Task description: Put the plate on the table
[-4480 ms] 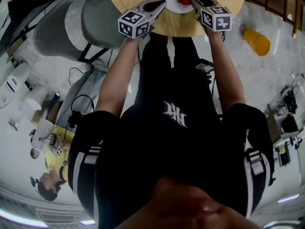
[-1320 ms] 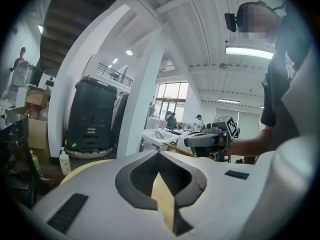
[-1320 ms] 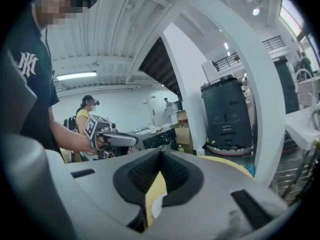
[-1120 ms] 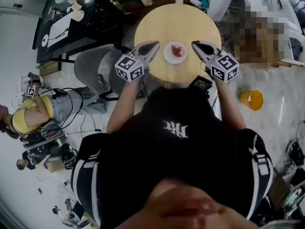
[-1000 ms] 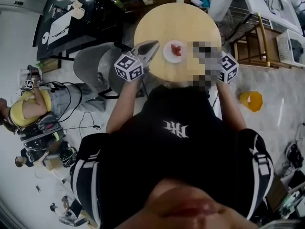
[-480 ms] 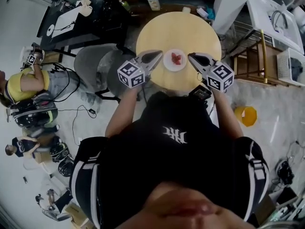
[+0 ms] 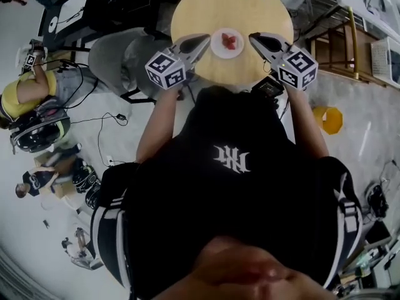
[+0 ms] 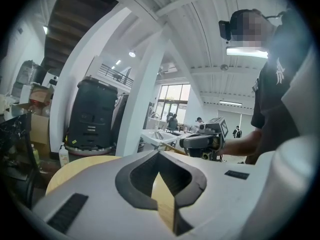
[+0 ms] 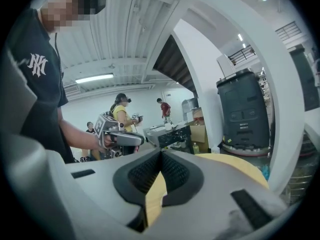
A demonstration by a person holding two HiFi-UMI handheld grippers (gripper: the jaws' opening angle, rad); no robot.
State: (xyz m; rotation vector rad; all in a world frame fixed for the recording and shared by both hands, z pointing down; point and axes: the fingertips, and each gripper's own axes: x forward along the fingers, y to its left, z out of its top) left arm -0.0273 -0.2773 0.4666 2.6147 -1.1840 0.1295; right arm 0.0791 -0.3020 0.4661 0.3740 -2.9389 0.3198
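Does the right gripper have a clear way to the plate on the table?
Probably yes: the right gripper hangs just beside the plate on the table with nothing between them, but its shut jaws would need opening.

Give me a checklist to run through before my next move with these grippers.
1. The plate lies flat on the table: ok.
2. The plate sits inside the table's edge: ok.
3. The red food is on the plate: ok.
4. The left gripper is shut and empty: ok.
5. The right gripper is shut and empty: ok.
6. The left gripper's tip is apart from the plate's rim: cannot tell.
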